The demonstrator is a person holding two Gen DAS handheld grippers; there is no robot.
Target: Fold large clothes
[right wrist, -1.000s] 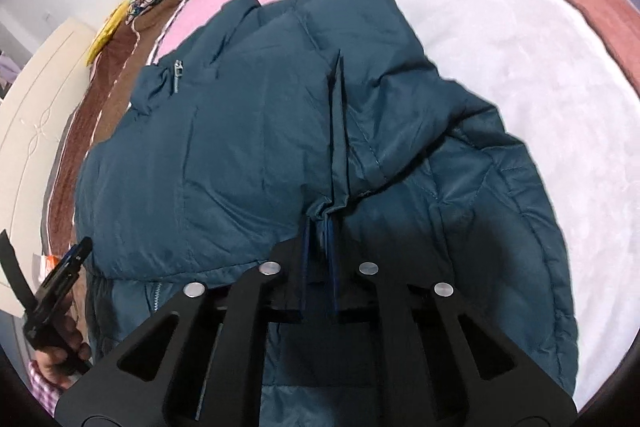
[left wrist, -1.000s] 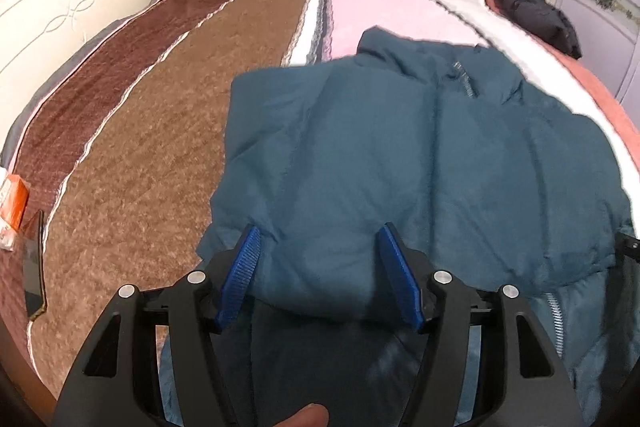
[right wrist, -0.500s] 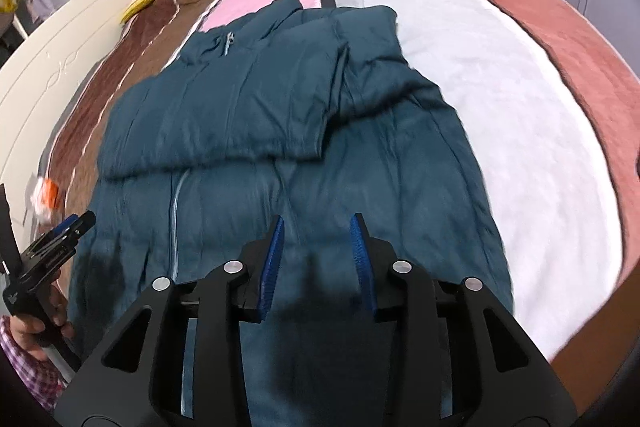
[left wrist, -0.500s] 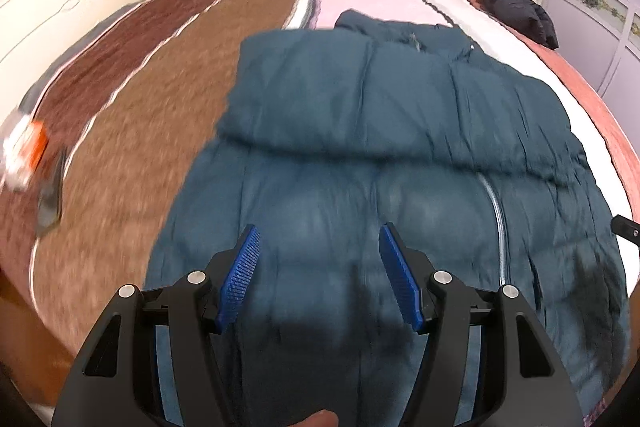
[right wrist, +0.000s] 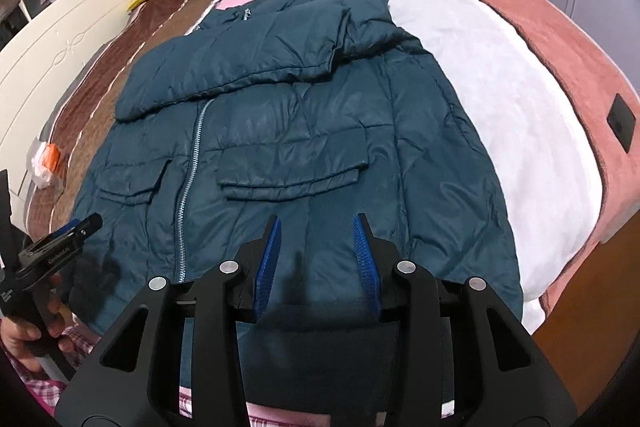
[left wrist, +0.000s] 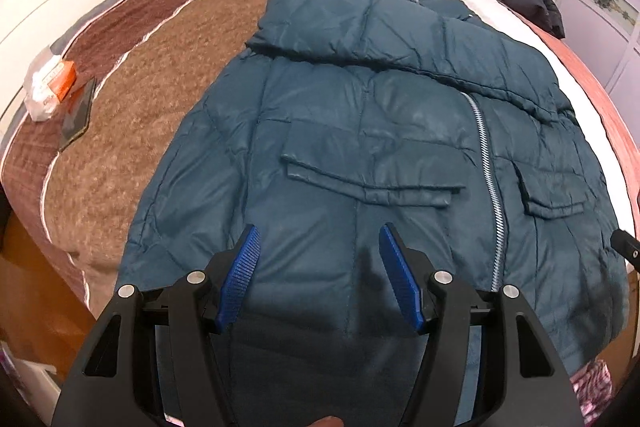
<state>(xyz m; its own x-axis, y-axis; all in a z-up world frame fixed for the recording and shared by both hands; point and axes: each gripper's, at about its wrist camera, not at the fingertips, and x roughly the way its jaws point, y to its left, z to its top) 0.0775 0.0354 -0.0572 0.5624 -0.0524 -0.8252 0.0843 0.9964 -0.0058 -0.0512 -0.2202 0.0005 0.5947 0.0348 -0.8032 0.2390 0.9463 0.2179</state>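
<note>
Sleeves are folded in, both my grippers [left wrist: 318, 263] [right wrist: 316, 251] gape wide, empty. I'd grab the jacket [left wrist: 360, 131] hem at 6 o'clock and fold evenly toward 12.

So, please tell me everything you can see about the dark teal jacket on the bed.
The teal jacket is a quilted, puffy coat of slightly shiny fabric. It lies front up on the striped bed cover, collar toward the far pillows. A silver zipper runs down the closed front, with a flap pocket on each side. Both sleeves are folded across the chest. The hem lies at the near bed edge. Neither the left gripper nor the right gripper grips it; both are open.
</note>
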